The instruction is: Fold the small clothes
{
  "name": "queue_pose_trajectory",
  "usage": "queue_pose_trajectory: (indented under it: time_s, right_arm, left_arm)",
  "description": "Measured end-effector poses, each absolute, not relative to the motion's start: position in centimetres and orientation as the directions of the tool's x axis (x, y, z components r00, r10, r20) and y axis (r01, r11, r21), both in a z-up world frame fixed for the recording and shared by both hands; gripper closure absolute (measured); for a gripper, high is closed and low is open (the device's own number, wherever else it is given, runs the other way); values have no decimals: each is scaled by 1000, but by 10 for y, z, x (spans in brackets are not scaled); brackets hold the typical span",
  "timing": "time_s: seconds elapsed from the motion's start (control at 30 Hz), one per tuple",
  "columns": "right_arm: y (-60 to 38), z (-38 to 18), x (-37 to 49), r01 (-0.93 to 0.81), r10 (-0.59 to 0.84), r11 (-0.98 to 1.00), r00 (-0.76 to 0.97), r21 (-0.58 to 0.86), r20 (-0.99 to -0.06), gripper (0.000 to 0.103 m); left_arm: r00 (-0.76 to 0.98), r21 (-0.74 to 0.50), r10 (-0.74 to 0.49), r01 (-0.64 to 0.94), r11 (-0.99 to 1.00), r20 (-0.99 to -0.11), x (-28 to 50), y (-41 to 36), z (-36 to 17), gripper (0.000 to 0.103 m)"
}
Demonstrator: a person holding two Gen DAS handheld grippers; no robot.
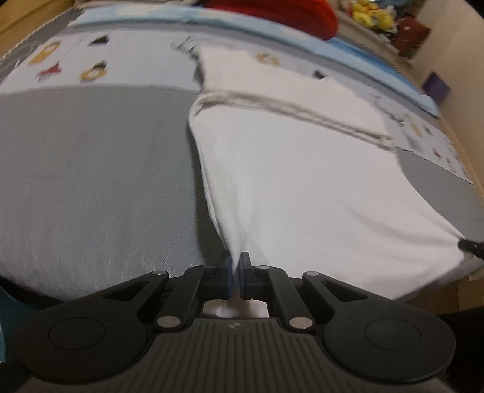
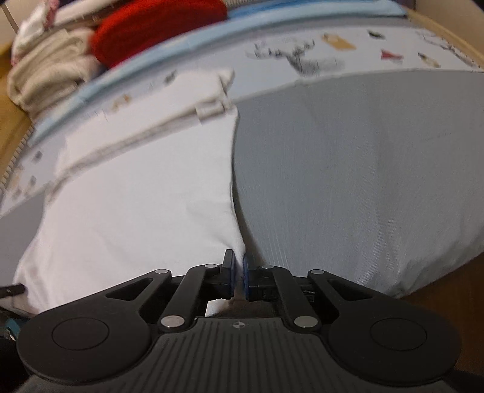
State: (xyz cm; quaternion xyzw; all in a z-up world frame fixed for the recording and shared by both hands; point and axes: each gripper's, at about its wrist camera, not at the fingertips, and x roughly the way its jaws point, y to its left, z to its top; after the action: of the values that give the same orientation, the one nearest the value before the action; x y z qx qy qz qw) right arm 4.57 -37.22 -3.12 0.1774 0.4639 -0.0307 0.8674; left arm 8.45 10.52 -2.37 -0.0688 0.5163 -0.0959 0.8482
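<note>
A white garment (image 1: pixel 290 169) lies spread on a grey padded mat (image 1: pixel 90 181). My left gripper (image 1: pixel 235 263) is shut on the garment's near left corner, and the cloth rises taut in a fold into its blue pads. In the right wrist view the same white garment (image 2: pixel 136 196) fills the left half, with a seam band across its far part. My right gripper (image 2: pixel 238 263) is shut on the near right corner, pinching a thin edge of cloth. The other gripper's tip (image 1: pixel 470 246) shows at the garment's far right corner.
The mat (image 2: pixel 363 166) has a printed light border and a blue edge (image 2: pixel 136 69). Behind it lie a red knitted item (image 2: pixel 157 27) and a pile of beige and white clothes (image 2: pixel 45 69). Yellow soft toys (image 1: pixel 372 15) sit at the back right. Wooden floor surrounds the mat.
</note>
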Motion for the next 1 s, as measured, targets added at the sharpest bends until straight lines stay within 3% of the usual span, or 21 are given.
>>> queue_pose_trajectory:
  time_s: [0.2, 0.37, 0.5, 0.7, 1.0]
  right_arm:
    - [-399, 16, 18, 216, 181, 889, 645, 404, -742, 99]
    - [-413, 64, -18, 138, 225, 887, 705, 441, -673, 99]
    - [-422, 91, -53, 65, 268, 889, 729, 453, -630, 99]
    - [-434, 91, -51, 56, 284, 877, 742, 478, -607, 99]
    - [-425, 45, 105, 81, 161, 950, 699, 301, -697, 99]
  left_arm:
    - [484, -262, -317, 179, 948, -816, 61, 114, 31, 99]
    - [519, -277, -405, 308, 910, -753, 26, 134, 90, 100]
    - [561, -350, -464, 305, 886, -686, 3, 164, 120, 100]
    - [531, -372, -446, 248, 895, -720, 42, 158, 91, 100]
    - [516, -287, -341, 183, 940, -786, 182, 148, 20, 100]
